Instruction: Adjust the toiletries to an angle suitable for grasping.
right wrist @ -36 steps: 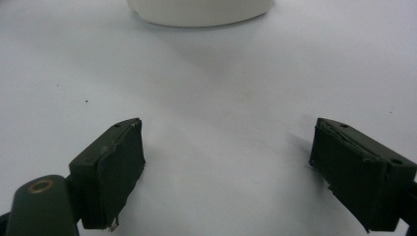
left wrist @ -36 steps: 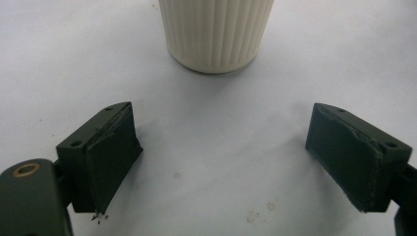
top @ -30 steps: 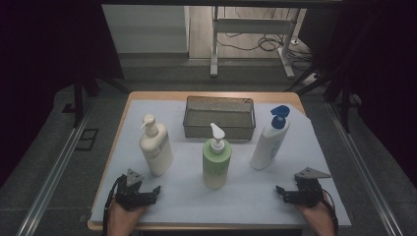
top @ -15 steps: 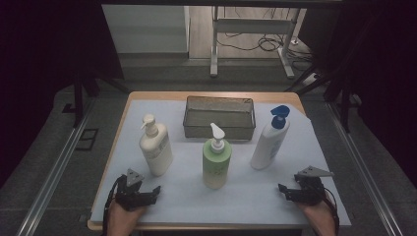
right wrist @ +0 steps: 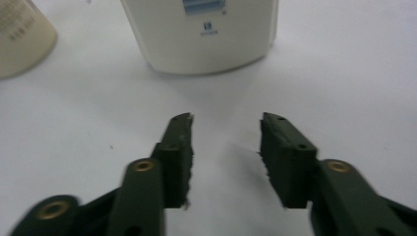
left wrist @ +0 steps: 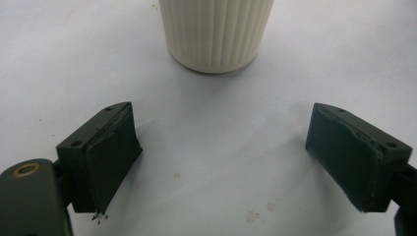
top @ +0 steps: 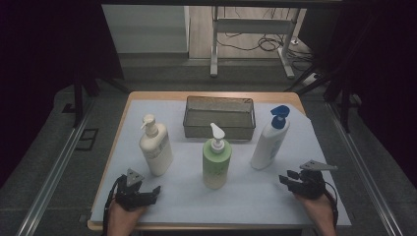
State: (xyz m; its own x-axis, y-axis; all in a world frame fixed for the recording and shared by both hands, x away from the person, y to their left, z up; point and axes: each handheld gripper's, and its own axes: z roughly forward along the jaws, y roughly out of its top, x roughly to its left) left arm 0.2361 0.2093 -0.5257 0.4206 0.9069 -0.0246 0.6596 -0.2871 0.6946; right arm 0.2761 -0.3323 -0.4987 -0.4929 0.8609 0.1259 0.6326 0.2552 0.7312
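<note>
Three pump bottles stand in a row on the white table cover: a cream one (top: 156, 147) at the left, a green one (top: 217, 160) in the middle, and a white one with a blue pump (top: 269, 140) at the right. My left gripper (top: 155, 190) rests near the front edge, just in front of the cream bottle (left wrist: 216, 34). Its jaws are wide open around bare cover (left wrist: 223, 147). My right gripper (top: 286, 178) is held at the front right and points at the base of the white bottle (right wrist: 201, 34). It is open (right wrist: 226, 125) with nothing between its jaws.
A dark wire-mesh basket (top: 219, 129) sits behind the bottles at the back of the table. Another bottle's base (right wrist: 19, 39) shows at the left of the right gripper view. Free cover lies between the grippers along the front edge. Metal rails flank the table.
My right gripper has shifted slightly forward, away from the front edge. The left gripper and the bottles have not moved.
</note>
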